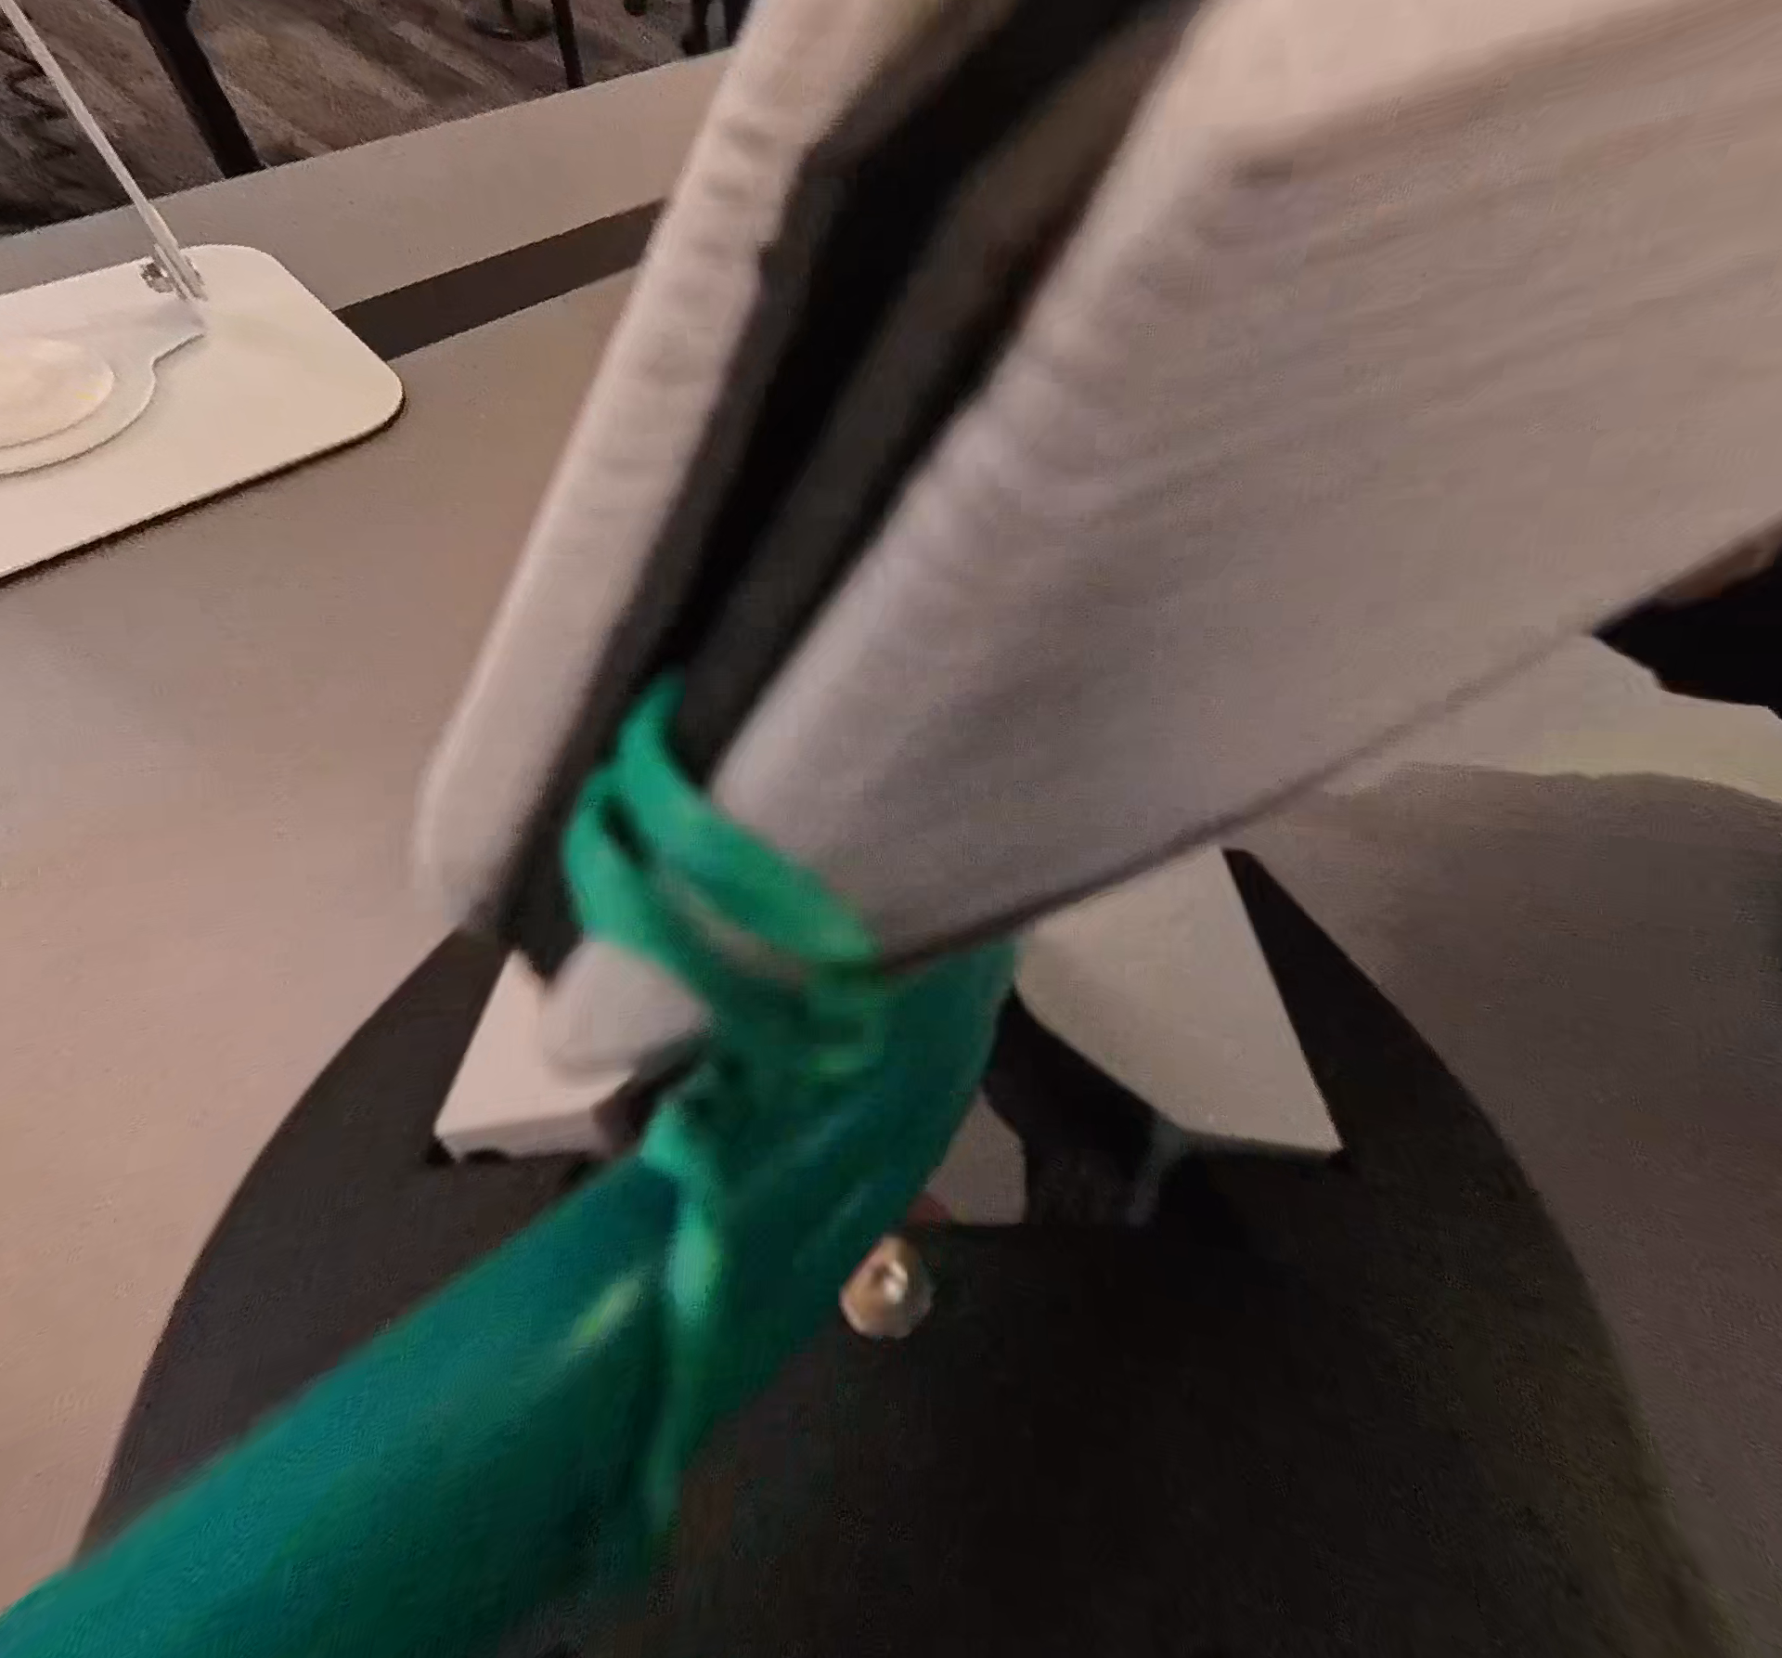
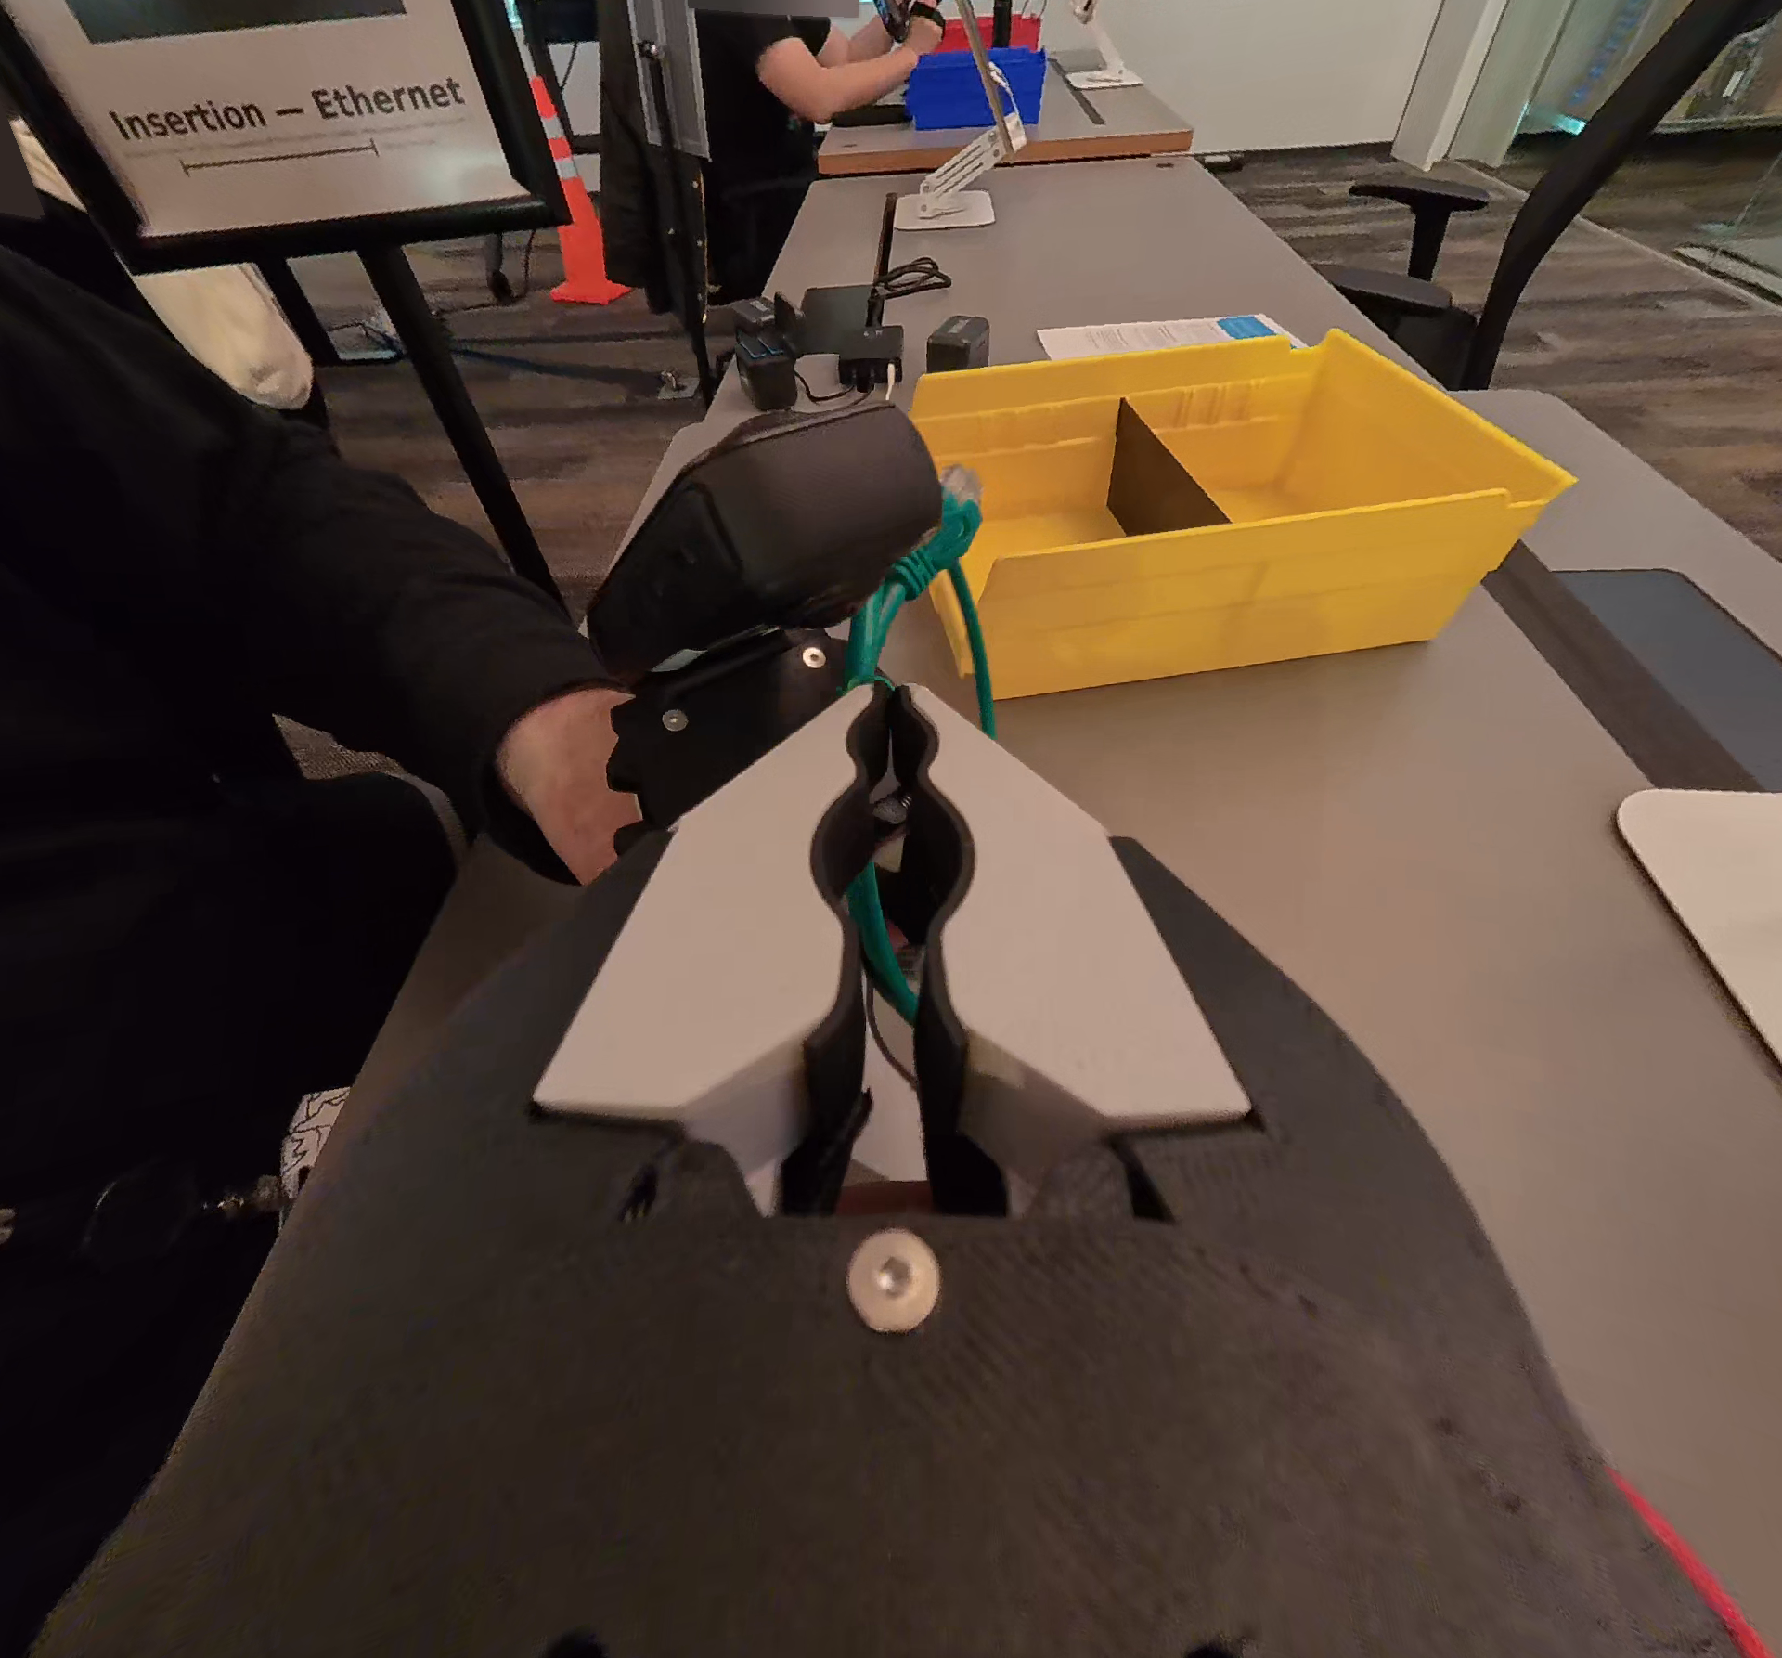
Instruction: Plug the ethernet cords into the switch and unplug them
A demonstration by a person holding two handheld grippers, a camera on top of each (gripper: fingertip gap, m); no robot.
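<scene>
A green ethernet cable, bundled in loops, has a clear plug at its upper end. My right gripper is shut on the green cable, which runs down between its grey fingers. In the left wrist view the cable crosses my black mount, and the right gripper's fingers clamp it from the upper right. My left gripper's fingertips are hidden behind them and blurred. The left gripper's body sits just left of the cable, held by a hand. I see no switch that I can identify.
A yellow bin with a black divider stands on the grey table ahead. Small black devices with cords lie behind it. A white stand base also shows at the right edge of the right wrist view. A signboard stands at the left.
</scene>
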